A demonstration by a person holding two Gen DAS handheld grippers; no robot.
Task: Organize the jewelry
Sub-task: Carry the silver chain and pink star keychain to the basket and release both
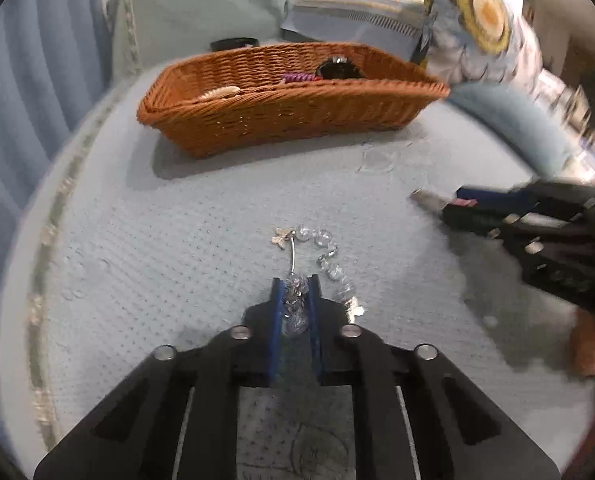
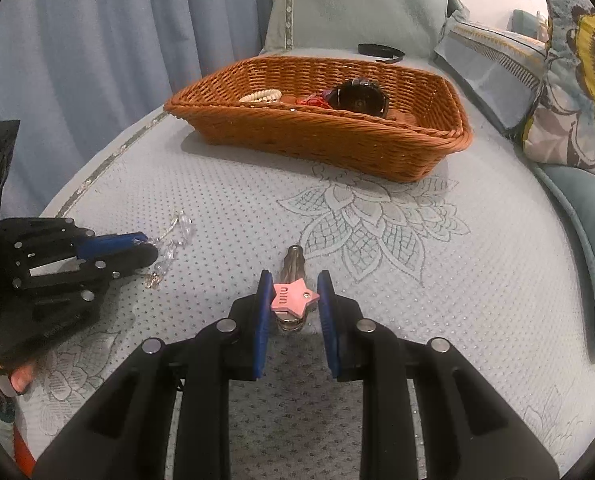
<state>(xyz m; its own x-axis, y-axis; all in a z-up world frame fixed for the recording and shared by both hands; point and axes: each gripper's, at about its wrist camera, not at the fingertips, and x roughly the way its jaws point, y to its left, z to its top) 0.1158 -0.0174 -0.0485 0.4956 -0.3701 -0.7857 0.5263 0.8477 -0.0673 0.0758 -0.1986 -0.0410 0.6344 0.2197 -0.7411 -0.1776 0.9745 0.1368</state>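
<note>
1. The left gripper (image 1: 295, 286), at the lower middle of its own view, has its blue pads pressed in on one end of a clear bead bracelet (image 1: 321, 256). The beads fill the narrow gap between the pads, and the rest of the strand, with its small silver butterfly charms, loops out ahead on the quilted bedspread (image 1: 177, 240). Gripping one end looks chosen so the strand can hang free when lifted.

2. The right gripper (image 2: 293, 294), low in the middle of its view, pinches a hair clip with a pink star (image 2: 295, 298). The star sits crosswise between the pads, its points touching both, and the clip's metal tip sticks out forward. That hold keeps the flat star from twisting.

3. In the right wrist view the left gripper sits at the left edge with the bracelet beside its tip. In the left wrist view the right gripper enters from the right edge.

4. The wicker basket (image 2: 297, 136) stands beyond both, in the upper middle of each view, well apart from the held pieces. It already holds a cream bead strand (image 2: 261, 96), something red and a dark watch (image 2: 359, 98), so it is probably where both items go.

5. A dark band (image 2: 381, 51) lies behind the basket, and a floral cushion (image 2: 577, 80) fills the upper right.
</note>
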